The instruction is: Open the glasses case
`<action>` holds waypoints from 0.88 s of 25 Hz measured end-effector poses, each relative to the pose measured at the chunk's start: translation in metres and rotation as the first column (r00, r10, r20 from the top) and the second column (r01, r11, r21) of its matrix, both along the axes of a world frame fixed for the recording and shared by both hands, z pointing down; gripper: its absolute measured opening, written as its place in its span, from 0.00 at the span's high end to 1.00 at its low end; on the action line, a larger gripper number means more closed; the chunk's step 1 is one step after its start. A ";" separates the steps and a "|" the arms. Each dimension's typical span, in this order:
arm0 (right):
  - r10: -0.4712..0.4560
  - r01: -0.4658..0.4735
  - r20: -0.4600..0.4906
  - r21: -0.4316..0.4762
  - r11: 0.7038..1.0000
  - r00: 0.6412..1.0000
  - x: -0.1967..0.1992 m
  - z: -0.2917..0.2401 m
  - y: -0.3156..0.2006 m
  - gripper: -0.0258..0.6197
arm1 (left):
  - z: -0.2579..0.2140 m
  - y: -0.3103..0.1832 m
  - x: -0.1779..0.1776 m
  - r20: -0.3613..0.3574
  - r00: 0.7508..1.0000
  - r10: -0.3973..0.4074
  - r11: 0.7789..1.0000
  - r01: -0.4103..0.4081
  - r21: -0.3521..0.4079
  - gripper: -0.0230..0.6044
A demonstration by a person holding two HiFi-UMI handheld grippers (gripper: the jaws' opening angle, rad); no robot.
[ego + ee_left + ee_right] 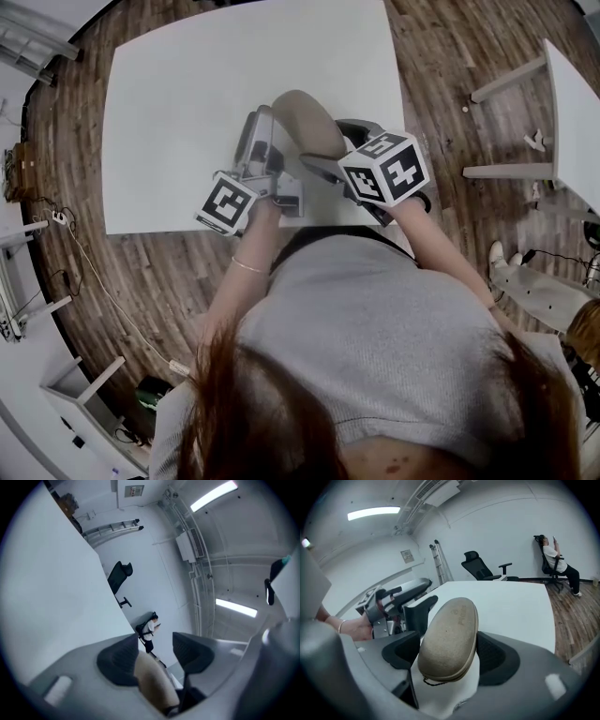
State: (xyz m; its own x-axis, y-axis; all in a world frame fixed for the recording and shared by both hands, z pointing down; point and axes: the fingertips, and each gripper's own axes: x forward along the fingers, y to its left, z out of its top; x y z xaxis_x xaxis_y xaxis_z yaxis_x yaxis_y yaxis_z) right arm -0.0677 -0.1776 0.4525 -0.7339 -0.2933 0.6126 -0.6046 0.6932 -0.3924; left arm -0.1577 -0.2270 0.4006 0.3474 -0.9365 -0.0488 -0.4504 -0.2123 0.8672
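A beige oval glasses case [450,639] with its lid down lies between the pads of my right gripper [447,651], which is shut on it and holds it tilted over the white table [187,94]. In the head view the case [305,122] sticks out past the right gripper [323,155]. My left gripper [267,141] is at the case's left side. In the left gripper view the case's end [152,686] rests against one pad [117,660], with a gap to the other pad, so the left gripper [157,651] is open.
The table's near edge [187,228] runs just in front of the person. A second white table [572,112] stands to the right on the wooden floor. An office chair [480,569], a ladder [440,562] and a seated person [558,562] are by the far wall.
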 end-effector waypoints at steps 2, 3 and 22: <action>-0.012 0.011 -0.034 -0.020 1.000 0.999 -0.001 0.016 0.002 0.38 | -0.003 0.002 0.002 0.039 0.999 -0.006 1.000 0.006 -0.005 0.69; -0.014 0.013 -0.047 -0.028 1.000 0.999 -0.002 0.022 0.002 0.38 | -0.002 0.003 0.004 0.069 0.998 -0.003 1.000 0.004 -0.017 0.77; -0.068 0.055 -0.181 -0.075 0.996 0.981 -0.018 0.064 0.018 0.37 | 0.010 0.002 0.019 0.440 0.895 0.072 0.992 -0.019 -0.125 0.97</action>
